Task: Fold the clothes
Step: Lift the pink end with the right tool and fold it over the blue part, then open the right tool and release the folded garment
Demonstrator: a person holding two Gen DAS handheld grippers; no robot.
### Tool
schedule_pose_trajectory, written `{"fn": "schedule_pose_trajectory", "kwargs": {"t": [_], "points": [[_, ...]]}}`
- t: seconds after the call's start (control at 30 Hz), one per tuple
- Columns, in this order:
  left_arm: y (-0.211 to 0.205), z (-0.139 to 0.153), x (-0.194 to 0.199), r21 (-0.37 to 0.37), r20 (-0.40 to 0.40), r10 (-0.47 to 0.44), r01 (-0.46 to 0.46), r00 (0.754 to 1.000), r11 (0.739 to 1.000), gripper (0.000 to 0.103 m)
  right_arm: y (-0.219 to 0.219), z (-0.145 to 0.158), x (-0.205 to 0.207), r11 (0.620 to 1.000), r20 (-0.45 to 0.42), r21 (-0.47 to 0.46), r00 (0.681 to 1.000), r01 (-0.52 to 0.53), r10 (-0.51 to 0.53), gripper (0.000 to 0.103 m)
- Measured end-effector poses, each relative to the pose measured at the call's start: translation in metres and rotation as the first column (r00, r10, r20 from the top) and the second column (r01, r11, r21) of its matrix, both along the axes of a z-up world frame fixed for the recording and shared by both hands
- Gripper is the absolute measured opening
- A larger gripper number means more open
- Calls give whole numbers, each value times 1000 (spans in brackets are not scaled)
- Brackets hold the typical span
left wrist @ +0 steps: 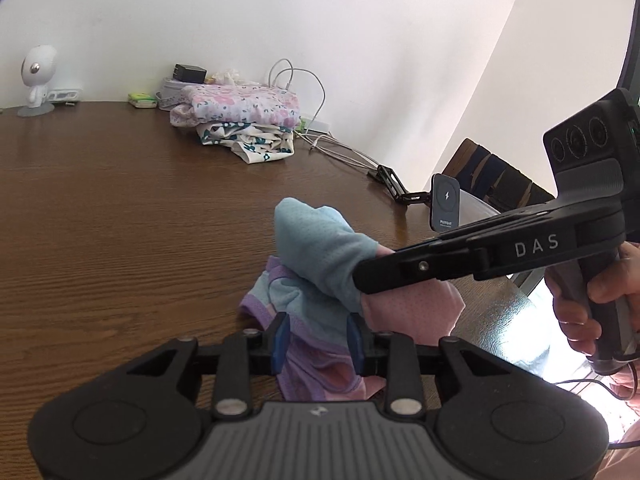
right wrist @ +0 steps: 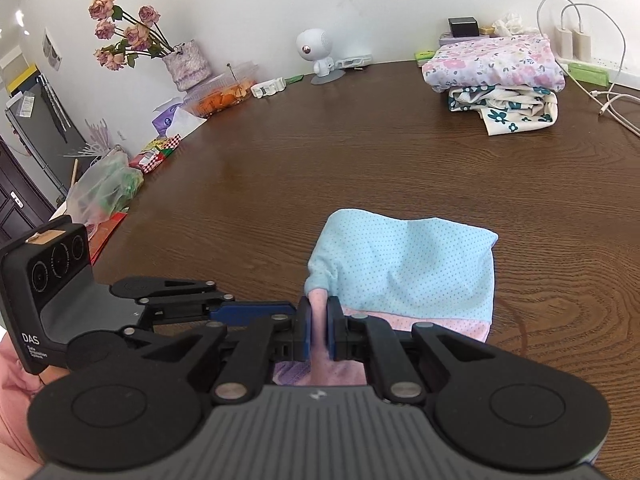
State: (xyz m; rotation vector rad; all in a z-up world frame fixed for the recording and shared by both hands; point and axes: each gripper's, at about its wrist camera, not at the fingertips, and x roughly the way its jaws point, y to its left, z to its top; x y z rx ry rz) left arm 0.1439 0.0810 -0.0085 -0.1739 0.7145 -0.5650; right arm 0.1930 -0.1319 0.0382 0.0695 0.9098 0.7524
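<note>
Nearest me, my right gripper (right wrist: 318,322) has its blue-padded fingers (right wrist: 304,330) pinched nearly together on a pink fold of the small dotted mesh garment, light blue with pink and lilac panels (right wrist: 404,268); I hold it by that bunched edge so the blue panel can drape forward over the pink one, toward twelve o'clock in the right wrist view; the cloth lies on the dark brown wood-grain surface (right wrist: 280,168), close to its near edge.

My left gripper (left wrist: 318,330) comes in from the nine o'clock side of the right one; its fingers (left wrist: 280,338) stand narrowly apart with the lilac-trimmed part of the garment between them; from the left wrist view the pads seem to straddle the cloth, not bite it, so I judge this hand is steadying or about to re-grip, not carrying; the person's hand (left wrist: 592,300) wraps the right handle at three o'clock.

I read the step as mid-fold: one layer turned over, edges not yet squared.

Farther off, toward twelve o'clock, the stack of folded floral cotton clothes, pink on top and teal-flowered below (left wrist: 244,120), sits well apart near the wall; I judge the finished piece belongs there; white charging cables (left wrist: 308,80) trail just beside it.
</note>
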Motion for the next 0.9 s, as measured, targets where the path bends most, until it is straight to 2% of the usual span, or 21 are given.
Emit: {"fn": "schedule_pose_trajectory", "kwargs": {"t": [0.17, 0.37, 0.43, 0.47, 0.5, 0.53, 0.57, 0.63, 0.67, 0.77, 0.9], "points": [[-3, -12, 1, 33, -34, -10, 11, 999, 999, 21, 9, -8, -2, 1000, -20, 1, 1000, -12, 12, 7], [-1, -14, -1, 25, -30, -16, 17, 999, 1000, 21, 17, -26, -7, 1000, -27, 21, 1000, 9, -9, 8], [3, -13, -3, 16, -38, -9, 9, 999, 1000, 26, 16, -30, -10, 998, -17, 53, 1000, 13, -12, 16], [7, -11, -5, 15, -33, 0, 0, 999, 1000, 35, 11, -30, -11, 995, -19, 94, 1000, 14, -12, 29], [12, -8, -8, 14, -25, 10, -10, 1000, 1000, 41, 2, -27, -14, 989, -10, 145, 1000, 19, -17, 38], [18, -2, -11, 7, -10, 22, -22, 1000, 1000, 43, -6, -23, -17, 981, -2, 195, 1000, 22, -23, 45], [24, 4, -15, -2, 7, 34, -34, 999, 999, 43, -15, -19, -20, 971, 12, 239, 999, 27, -30, 46], [32, 18, -18, -28, 40, 48, -47, 998, 999, 44, -34, -10, -29, 963, 66, 268, 996, 40, -60, 46], [33, 26, -19, -41, 60, 48, -46, 997, 998, 43, -43, -7, -32, 963, 92, 265, 993, 49, -76, 46], [23, 44, -19, -54, 114, 18, -12, 993, 998, 42, -52, -8, -39, 989, 187, 131, 978, 73, -97, 44], [-24, 39, -11, 33, 100, -76, 73, 992, 997, 33, -44, -24, -45, 999, 233, 9, 971, 51, -52, 40]]}}
